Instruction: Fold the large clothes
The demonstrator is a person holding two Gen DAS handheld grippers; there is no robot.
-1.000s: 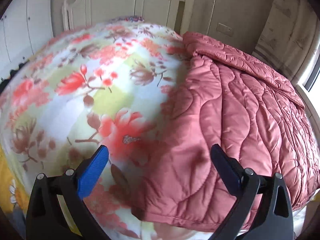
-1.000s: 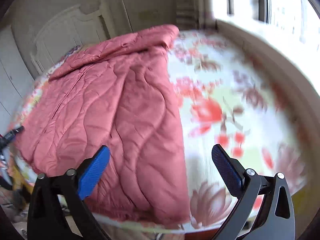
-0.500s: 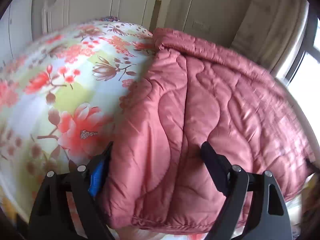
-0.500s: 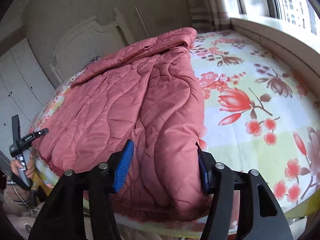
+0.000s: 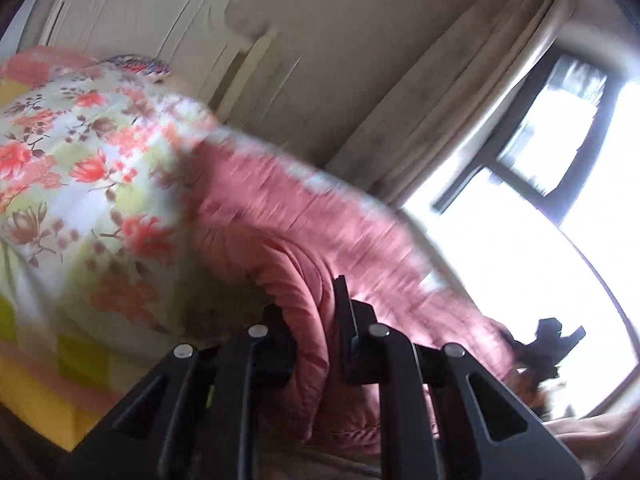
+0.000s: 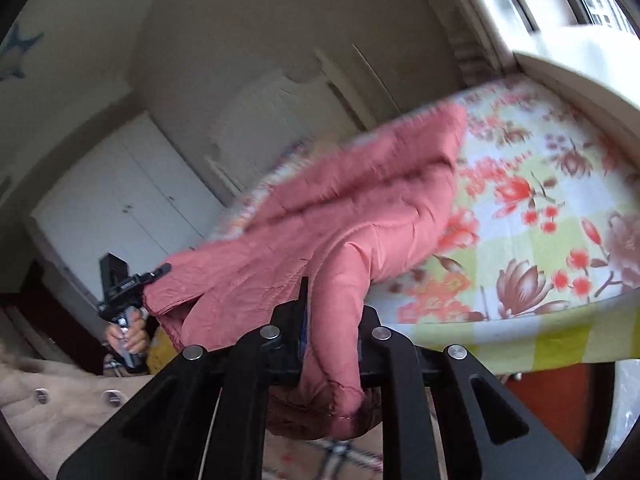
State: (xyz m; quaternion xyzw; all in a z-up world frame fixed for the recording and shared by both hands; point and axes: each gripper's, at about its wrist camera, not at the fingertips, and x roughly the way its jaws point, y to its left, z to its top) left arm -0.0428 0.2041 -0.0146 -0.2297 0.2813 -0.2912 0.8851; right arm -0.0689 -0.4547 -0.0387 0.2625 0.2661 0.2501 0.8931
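A pink quilted jacket (image 5: 280, 220) lies on the floral bed sheet (image 5: 72, 168), its near hem lifted off the bed. My left gripper (image 5: 316, 312) is shut on the near left corner of the hem. My right gripper (image 6: 332, 320) is shut on the near right corner of the jacket (image 6: 360, 200), which stretches between both grippers above the bed edge (image 6: 560, 344). The left gripper also shows in the right wrist view (image 6: 124, 284), held in a hand. The right gripper appears as a dark blurred shape in the left wrist view (image 5: 552, 340).
A white headboard (image 5: 132, 20) stands at the far end of the bed. A bright window (image 5: 560, 160) with a pale curtain (image 5: 460, 92) is on the right. A window sill (image 6: 568, 64) borders the bed. White wardrobe doors (image 6: 120, 208) stand at left.
Both grippers have closed on the jacket's near hem corners and lifted them; both views tilt upward and the jacket's front edge has come off the bed.
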